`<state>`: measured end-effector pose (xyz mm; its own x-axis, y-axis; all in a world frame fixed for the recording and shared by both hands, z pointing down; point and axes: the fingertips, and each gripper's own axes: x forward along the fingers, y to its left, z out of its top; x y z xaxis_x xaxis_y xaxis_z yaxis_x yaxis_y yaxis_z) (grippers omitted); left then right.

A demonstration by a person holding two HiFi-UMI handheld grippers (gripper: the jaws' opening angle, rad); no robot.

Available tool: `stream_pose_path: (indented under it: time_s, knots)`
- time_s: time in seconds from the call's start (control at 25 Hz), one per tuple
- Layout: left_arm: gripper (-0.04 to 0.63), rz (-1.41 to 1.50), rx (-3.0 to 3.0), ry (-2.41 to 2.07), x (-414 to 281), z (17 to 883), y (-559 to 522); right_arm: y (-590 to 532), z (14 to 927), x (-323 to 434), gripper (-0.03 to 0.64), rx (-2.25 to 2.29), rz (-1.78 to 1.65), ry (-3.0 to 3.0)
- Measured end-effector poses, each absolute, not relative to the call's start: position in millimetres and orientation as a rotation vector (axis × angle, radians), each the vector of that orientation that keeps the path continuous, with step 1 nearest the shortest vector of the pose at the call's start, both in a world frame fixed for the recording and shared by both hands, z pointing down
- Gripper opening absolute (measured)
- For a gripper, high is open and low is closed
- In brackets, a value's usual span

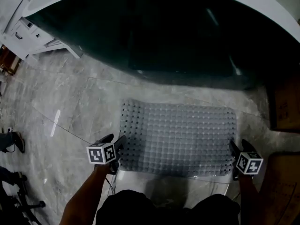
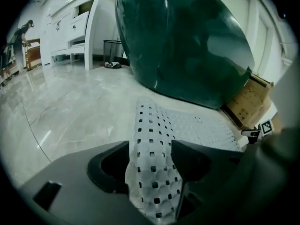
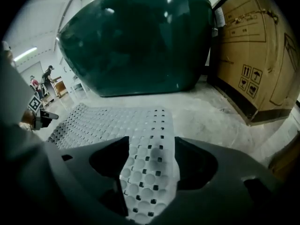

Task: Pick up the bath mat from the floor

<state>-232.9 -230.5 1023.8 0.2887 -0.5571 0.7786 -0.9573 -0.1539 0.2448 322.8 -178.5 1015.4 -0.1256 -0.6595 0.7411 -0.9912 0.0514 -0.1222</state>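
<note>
A grey bath mat [image 1: 178, 139] with bumps and small holes lies spread on the marble floor in front of a dark green tub. In the head view my left gripper [image 1: 117, 140] is at the mat's near left corner and my right gripper [image 1: 236, 149] at its near right corner. In the left gripper view the mat's corner [image 2: 152, 144] curls up between the wide-set jaws of the left gripper [image 2: 150, 158], which stands open. The right gripper view shows the same: the other corner [image 3: 150, 144] lies loose between the jaws of the open right gripper [image 3: 150, 159].
The dark green bathtub [image 1: 164, 27] looms just beyond the mat. Cardboard boxes [image 1: 283, 107] stand at the right, close to the mat's edge. A white cabinet [image 1: 28, 36] and a black wastebasket [image 2: 111, 47] are at the far left. A person's shoe [image 1: 11, 142] shows at the left edge.
</note>
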Motion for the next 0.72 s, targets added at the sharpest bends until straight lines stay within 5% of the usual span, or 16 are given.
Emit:
stream_pose_path:
  time_s: [0.28, 0.72]
  knots:
    - [0.275, 0.719, 1.769, -1.286, -227, 1069, -223, -181, 1067, 333, 0.36, 1.606, 0.99, -1.812]
    - [0.281, 0.812, 1.748, -1.3, -230, 1092, -224, -184, 1094, 331, 0.343, 1.619, 0.96, -1.725]
